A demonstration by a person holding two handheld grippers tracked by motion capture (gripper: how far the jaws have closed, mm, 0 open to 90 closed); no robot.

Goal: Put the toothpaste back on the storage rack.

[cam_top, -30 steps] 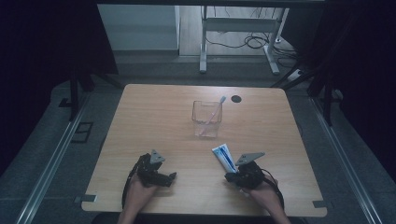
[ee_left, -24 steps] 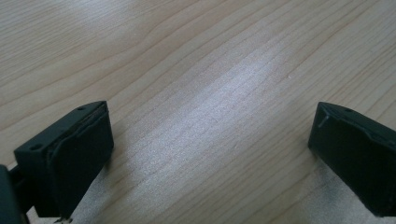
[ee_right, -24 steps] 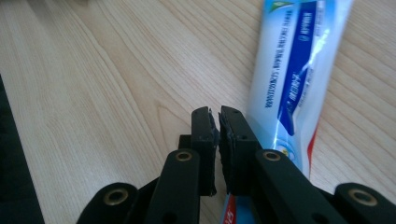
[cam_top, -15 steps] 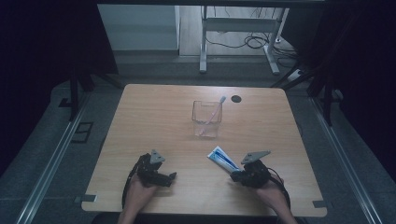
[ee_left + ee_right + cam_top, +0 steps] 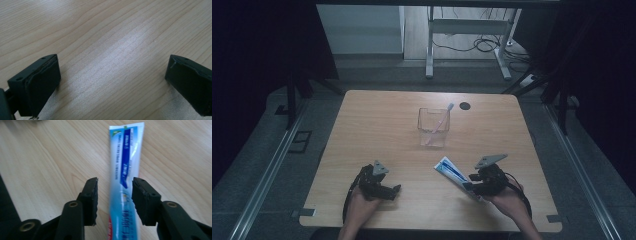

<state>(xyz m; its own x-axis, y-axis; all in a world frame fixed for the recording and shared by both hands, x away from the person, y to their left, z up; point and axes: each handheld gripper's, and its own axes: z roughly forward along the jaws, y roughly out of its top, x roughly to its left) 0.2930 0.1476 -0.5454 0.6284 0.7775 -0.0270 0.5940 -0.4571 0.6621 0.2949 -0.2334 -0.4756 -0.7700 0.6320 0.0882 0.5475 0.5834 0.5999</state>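
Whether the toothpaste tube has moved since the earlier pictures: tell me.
Yes. The toothpaste tube has swung: its flat end now lies farther left and lower, farther from the clear cup. The right gripper has just been opening, jaws either side of it.

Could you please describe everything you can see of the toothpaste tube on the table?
The toothpaste tube is a flat, soft-looking plastic tube, white and pale blue with a dark blue printed band and a crimped, flat end. It lies on the wooden table, in front of the clear cup and apart from it. The right gripper straddles it; its fingers have just been opening and stand clear of the tube's sides. The cap end is hidden.
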